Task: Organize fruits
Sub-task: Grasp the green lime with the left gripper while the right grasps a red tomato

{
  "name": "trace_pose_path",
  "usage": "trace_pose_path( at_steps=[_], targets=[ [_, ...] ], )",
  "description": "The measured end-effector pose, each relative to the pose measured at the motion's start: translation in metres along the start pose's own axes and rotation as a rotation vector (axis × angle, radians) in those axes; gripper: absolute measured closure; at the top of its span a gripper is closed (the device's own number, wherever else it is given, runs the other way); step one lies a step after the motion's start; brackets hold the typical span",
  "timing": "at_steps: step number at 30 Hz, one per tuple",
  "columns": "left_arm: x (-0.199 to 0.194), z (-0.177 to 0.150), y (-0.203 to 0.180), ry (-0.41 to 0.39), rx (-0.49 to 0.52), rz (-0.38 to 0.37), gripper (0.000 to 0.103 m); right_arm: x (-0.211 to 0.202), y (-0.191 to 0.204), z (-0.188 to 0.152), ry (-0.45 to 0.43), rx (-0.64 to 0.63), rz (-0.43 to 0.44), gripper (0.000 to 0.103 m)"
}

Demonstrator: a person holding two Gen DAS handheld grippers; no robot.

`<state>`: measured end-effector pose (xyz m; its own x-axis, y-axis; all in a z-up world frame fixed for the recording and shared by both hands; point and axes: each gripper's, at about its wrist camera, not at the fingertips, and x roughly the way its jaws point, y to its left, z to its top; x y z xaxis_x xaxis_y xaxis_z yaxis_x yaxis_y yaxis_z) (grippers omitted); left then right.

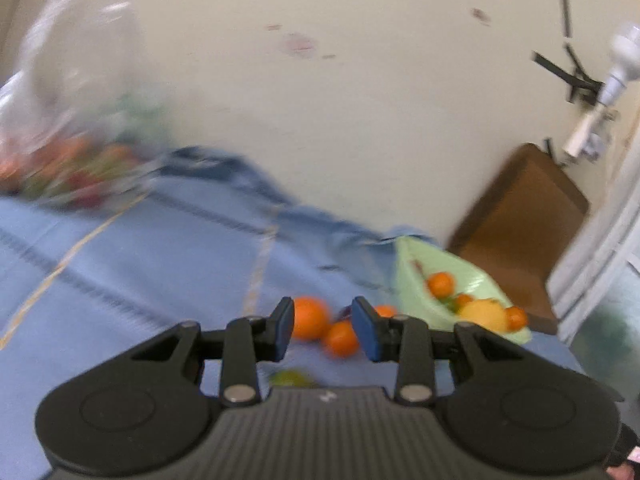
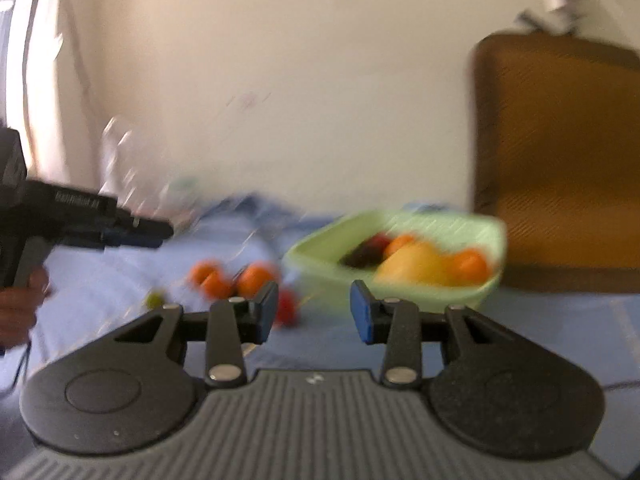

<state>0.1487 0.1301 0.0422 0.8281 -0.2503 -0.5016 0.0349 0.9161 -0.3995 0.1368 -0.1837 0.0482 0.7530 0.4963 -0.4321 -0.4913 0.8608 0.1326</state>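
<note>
A pale green bowl (image 2: 320,258) on the blue cloth holds oranges, a yellow fruit (image 2: 412,266) and a dark fruit; it also shows in the left wrist view (image 1: 412,280). Loose oranges (image 1: 310,318) lie on the cloth just beyond my left gripper (image 1: 322,326), which is open and empty. In the right wrist view the loose oranges (image 2: 252,280), a red fruit (image 2: 286,306) and a small green fruit (image 2: 155,299) lie left of the bowl. My right gripper (image 2: 314,310) is open and empty, above the cloth before the bowl. The left gripper also shows at the left of the right wrist view (image 2: 160,232).
A clear plastic bag (image 1: 68,120) with mixed fruit stands at the far left on the blue cloth (image 1: 160,260). A brown chair (image 2: 560,160) stands behind the bowl against the cream wall. Both views are motion-blurred.
</note>
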Motion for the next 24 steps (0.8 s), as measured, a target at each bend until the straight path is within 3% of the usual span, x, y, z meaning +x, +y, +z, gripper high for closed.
trace_pose_path(
  at_steps=[4,9,13,16,17,19,21,24],
  targets=[
    [0.000,-0.008,0.010,0.023,0.024,0.018,0.059,0.021,0.024,-0.003,0.073,-0.061,0.003,0.061],
    [0.006,-0.024,-0.010,0.039,0.170,0.031,0.055,0.048,0.024,0.004,0.125,-0.014,-0.009,0.060],
    [0.015,-0.034,-0.019,0.061,0.228,0.058,0.054,0.071,0.024,0.008,0.180,0.002,-0.006,0.060],
    [0.026,-0.039,-0.020,0.095,0.240,0.099,0.060,0.077,0.024,0.010,0.199,0.013,-0.002,0.061],
    [0.025,-0.038,-0.021,0.086,0.241,0.099,0.068,0.081,0.025,0.010,0.213,0.014,-0.001,0.062],
    [0.027,-0.040,-0.019,0.090,0.239,0.107,0.076,0.084,0.026,0.009,0.227,0.010,-0.015,0.073],
    [0.023,-0.042,-0.020,0.090,0.225,0.108,0.076,0.077,0.026,0.008,0.211,0.014,-0.013,0.073],
    [0.014,-0.049,-0.027,0.104,0.209,0.053,0.076,0.058,0.029,0.001,0.208,0.021,0.005,0.073]
  ],
)
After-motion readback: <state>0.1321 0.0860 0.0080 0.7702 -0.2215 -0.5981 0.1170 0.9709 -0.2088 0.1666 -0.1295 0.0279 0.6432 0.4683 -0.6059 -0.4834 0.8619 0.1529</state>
